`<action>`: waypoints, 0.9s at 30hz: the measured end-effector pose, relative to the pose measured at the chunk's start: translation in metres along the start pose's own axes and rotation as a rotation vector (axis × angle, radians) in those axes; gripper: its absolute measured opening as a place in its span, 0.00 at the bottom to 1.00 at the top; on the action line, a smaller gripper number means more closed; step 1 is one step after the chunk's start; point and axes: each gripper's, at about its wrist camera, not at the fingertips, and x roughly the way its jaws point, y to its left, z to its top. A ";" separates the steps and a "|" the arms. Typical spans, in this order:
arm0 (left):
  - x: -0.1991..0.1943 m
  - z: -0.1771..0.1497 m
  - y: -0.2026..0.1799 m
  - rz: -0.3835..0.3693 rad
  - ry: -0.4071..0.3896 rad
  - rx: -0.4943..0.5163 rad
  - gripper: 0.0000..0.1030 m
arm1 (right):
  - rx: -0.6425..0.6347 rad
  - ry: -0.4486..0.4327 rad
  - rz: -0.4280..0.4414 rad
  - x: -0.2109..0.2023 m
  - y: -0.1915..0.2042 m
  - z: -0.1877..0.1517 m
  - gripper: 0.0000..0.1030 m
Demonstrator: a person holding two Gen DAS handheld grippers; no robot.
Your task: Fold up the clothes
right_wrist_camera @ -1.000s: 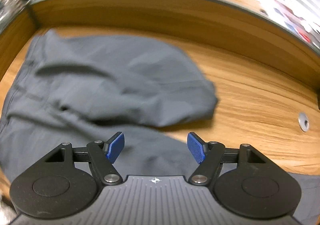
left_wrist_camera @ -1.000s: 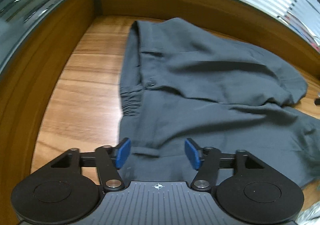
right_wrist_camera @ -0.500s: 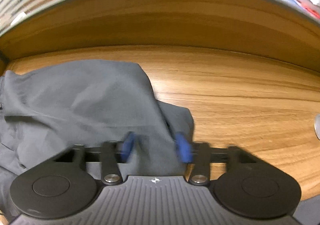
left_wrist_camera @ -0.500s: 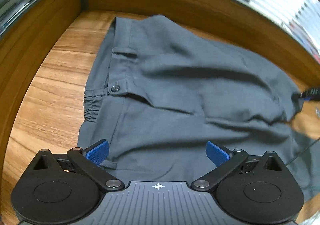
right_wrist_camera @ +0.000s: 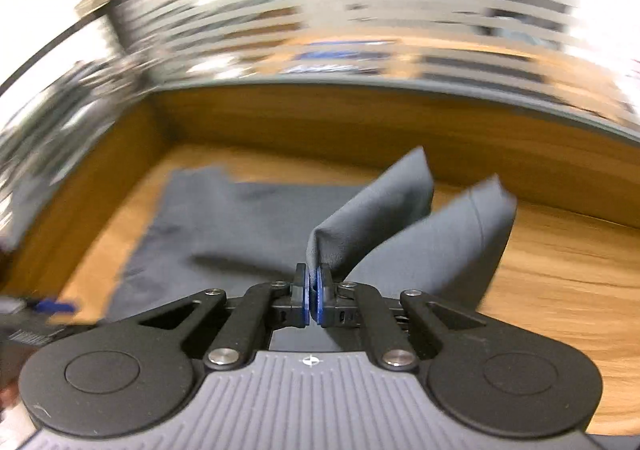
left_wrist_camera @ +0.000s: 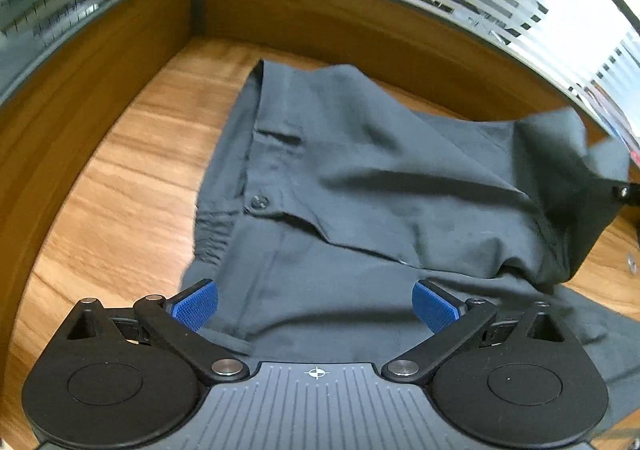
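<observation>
Dark grey trousers [left_wrist_camera: 360,186] lie on a wooden desk [left_wrist_camera: 132,186], waistband and button [left_wrist_camera: 258,202] to the left. My left gripper [left_wrist_camera: 316,306] is open wide and empty, just above the near waistband area. My right gripper [right_wrist_camera: 314,290] is shut on the folded leg end of the trousers [right_wrist_camera: 372,218] and holds it lifted off the desk. In the left wrist view that lifted leg end [left_wrist_camera: 576,154] rises at the far right, with part of the right gripper beside it.
Wooden partition walls [left_wrist_camera: 360,22] topped with striped glass enclose the desk at the back and left. A small metal grommet [left_wrist_camera: 631,264] sits in the desk at the right. The left gripper shows blurred at the left edge of the right wrist view [right_wrist_camera: 44,308].
My right gripper closed on the trouser leg end and lifted it up. My left gripper opened wider and drew back slightly over the waistband.
</observation>
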 end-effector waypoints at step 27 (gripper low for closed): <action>0.032 0.007 -0.002 -0.036 -0.031 0.321 1.00 | 0.207 0.115 -0.002 0.048 -0.050 0.033 0.64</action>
